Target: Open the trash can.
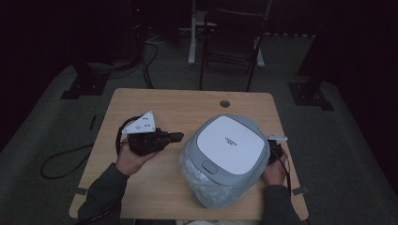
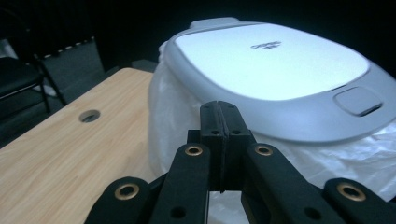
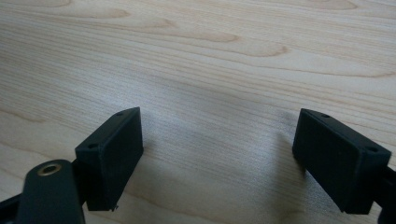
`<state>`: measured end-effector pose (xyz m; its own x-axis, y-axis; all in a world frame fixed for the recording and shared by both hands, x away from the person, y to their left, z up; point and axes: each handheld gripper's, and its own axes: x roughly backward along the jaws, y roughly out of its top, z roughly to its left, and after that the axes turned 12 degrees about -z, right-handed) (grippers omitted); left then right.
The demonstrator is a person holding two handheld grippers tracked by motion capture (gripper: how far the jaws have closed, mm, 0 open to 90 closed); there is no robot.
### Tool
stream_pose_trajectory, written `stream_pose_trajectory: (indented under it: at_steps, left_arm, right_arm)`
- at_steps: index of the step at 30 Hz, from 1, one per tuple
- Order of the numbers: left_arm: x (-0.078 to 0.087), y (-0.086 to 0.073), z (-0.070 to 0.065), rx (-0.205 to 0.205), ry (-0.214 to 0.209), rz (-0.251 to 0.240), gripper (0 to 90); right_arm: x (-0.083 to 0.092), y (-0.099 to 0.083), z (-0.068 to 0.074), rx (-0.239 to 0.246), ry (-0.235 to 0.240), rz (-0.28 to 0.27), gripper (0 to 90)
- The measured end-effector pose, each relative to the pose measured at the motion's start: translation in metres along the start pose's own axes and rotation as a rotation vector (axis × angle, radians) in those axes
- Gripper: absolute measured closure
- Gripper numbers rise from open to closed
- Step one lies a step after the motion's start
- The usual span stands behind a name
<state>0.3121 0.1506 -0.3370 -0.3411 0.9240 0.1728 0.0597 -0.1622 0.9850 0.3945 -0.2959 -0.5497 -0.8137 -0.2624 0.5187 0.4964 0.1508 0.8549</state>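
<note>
The right gripper point(image 3: 219, 158) looks down along its two black jaws at a bare stretch of the desk point(image 3: 201, 60). The jaws stand wide apart, one at the lower left and one at the lower right, with nothing between them but light wood grain running across the picture. Each jaw is a blocky black pad with small holes on its top face. A brass-ringed pivot sits on the left linkage

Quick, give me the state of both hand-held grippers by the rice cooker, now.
Left hand-held gripper: closed, jaws pressed together, holding nothing, pointing at the rice cooker.
Right hand-held gripper: open, jaws wide apart over the bare wooden table, holding nothing.
</note>
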Motion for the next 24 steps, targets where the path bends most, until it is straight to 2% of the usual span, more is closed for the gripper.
stream_pose_trajectory:
  at_steps: [4,24]
  left_arm:
    - [-0.005,0.004,-0.003,0.004,-0.034,-0.008,90.0]
    - [-0.035,0.014,-0.030,-0.045,-0.147,0.018,90.0]
  right_arm:
    - [0.000,0.000,0.000,-0.001,-0.001,0.000,15.6]
    - [0.000,0.000,0.000,-0.001,-0.002,0.000,15.5]
